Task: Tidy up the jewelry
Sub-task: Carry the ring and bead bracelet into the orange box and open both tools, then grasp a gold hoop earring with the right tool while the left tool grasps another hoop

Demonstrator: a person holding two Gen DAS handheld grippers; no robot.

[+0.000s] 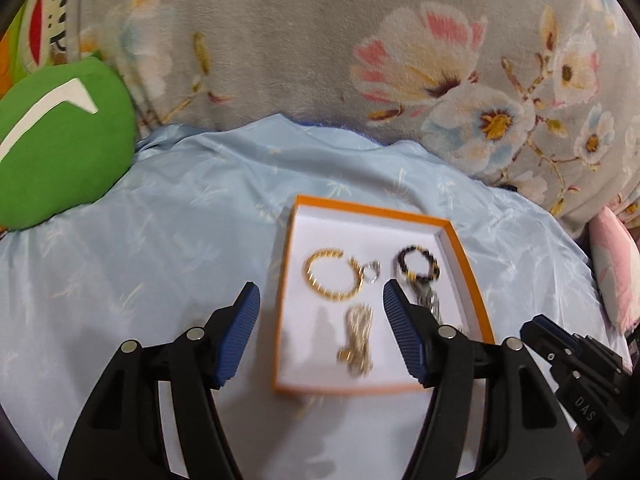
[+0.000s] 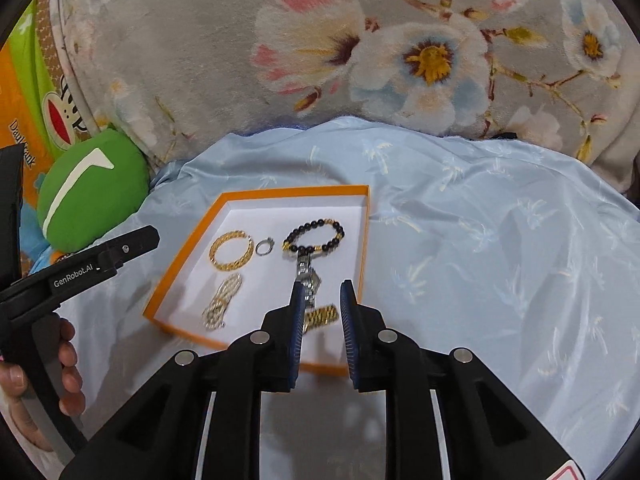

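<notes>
Orange-rimmed tray (image 1: 468,276) sits on light blue sheet (image 2: 480,240). Inside it: gold bangle (image 1: 333,276), small silver ring (image 1: 371,272) just beside it, black bead bracelet (image 2: 314,236), pearl chain (image 2: 222,300), watch (image 2: 316,300). Left gripper (image 1: 320,300) fingers wide, empty, over the tray's near half. Right gripper (image 2: 320,292) fingers narrow, either side of the watch, not visibly clamping.

Black tongs (image 2: 320,300), ribbed blue pads (image 2: 297,332), silver pivot screws.

Glossy satin sheet (image 2: 480,240); plush floral blanket (image 2: 200,60)
</notes>
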